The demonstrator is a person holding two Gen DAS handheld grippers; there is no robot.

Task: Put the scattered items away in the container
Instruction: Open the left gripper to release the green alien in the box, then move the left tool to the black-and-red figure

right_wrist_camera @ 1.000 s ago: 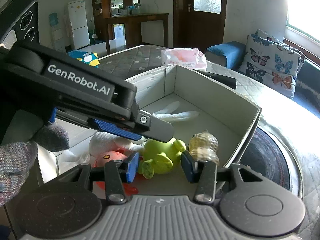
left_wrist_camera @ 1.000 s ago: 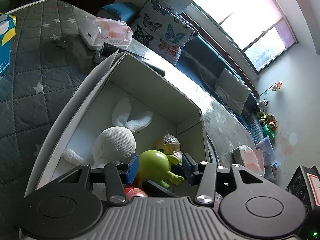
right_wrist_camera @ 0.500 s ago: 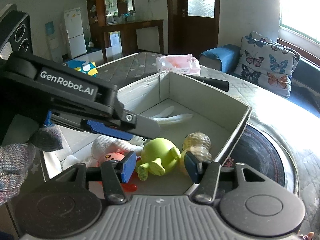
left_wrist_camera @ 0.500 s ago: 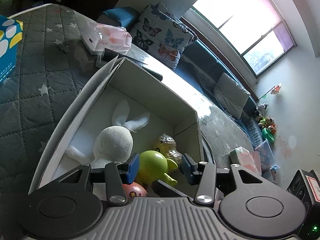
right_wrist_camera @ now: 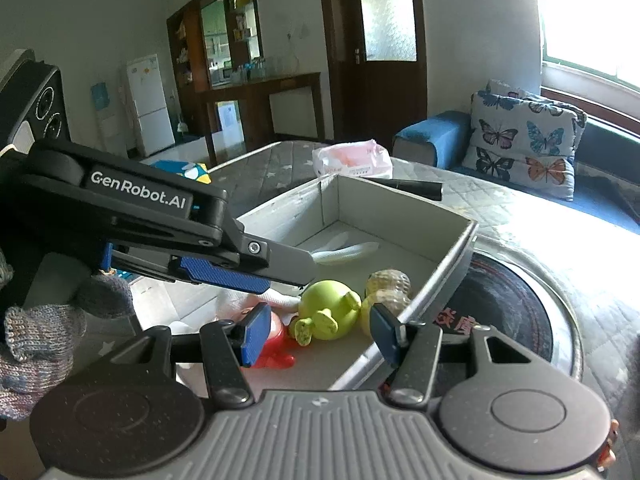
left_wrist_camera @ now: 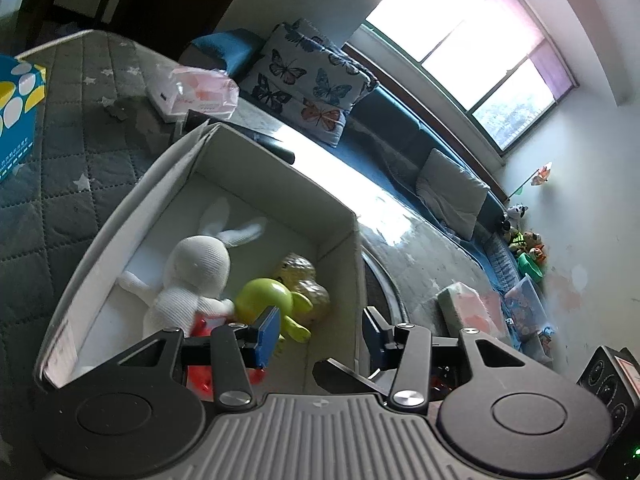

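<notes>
Nearest, the left gripper and the right gripper are both seen spread wide with nothing held or touched, poised above the near end of the shallow grey-white cardboard box. Just beyond the fingertips, a red plastic toy, a glossy green rubber figure and a knobbly yellowish squeeze toy are lodged together; these are judged light and slippery, best pinched across the body. Farther in, a white knitted rabbit is laid, judged soft, best gripped at the torso.

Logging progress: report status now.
Left tool, right tool open, empty. Green plastic toy inside white cardboard box. Nothing obstructing.
</notes>
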